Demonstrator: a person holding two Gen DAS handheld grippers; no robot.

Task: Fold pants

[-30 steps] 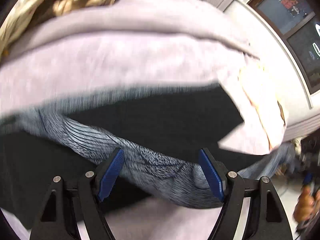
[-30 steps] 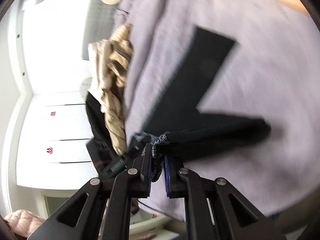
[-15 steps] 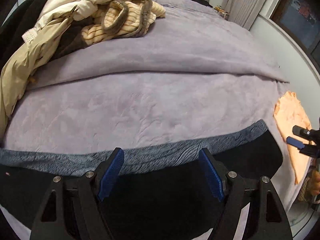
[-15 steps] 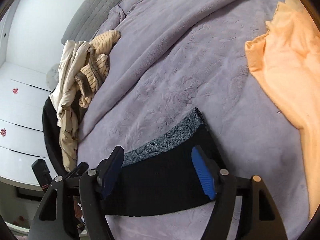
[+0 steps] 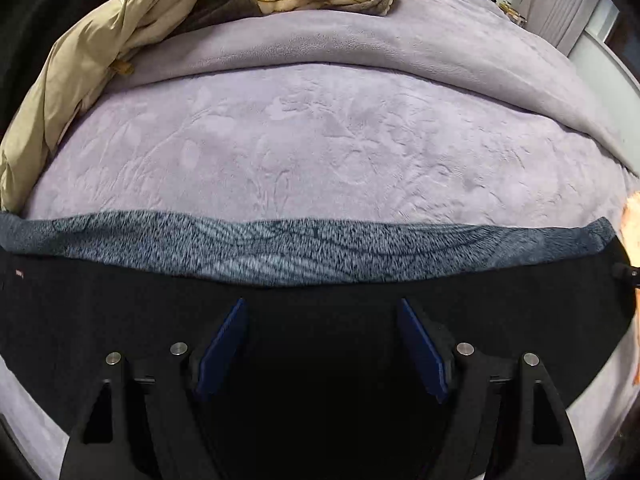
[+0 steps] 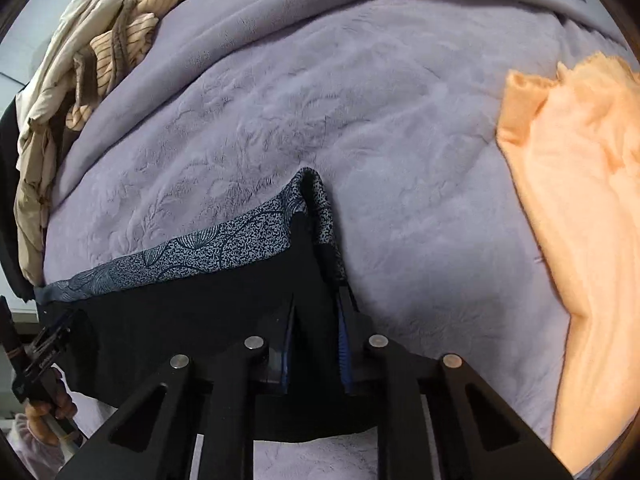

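Observation:
Black pants (image 5: 120,312) with a grey patterned band (image 5: 304,248) along the far edge lie spread across the lilac blanket (image 5: 320,140). My left gripper (image 5: 321,308) hovers over the black cloth. Its jaws stand wide and are opening slightly, with nothing pinched. In the right wrist view the pants (image 6: 180,312) end at a bunched, raised corner of the patterned band (image 6: 224,244). My right gripper (image 6: 318,300) is closing on that end, and black cloth fills the narrow gap between its blue pads. The left gripper (image 6: 40,352) shows at the far left, in a hand.
An orange cloth (image 6: 580,220) lies on the blanket to the right of the pants. A heap of beige and striped clothes (image 5: 80,80) sits at the far left of the bed. A folded ridge of blanket (image 5: 360,48) runs across behind.
The pants went from hanging in the shut right gripper to lying flat. The right gripper opened wide, then closed on the pants' right end. The left gripper came down closer to the cloth.

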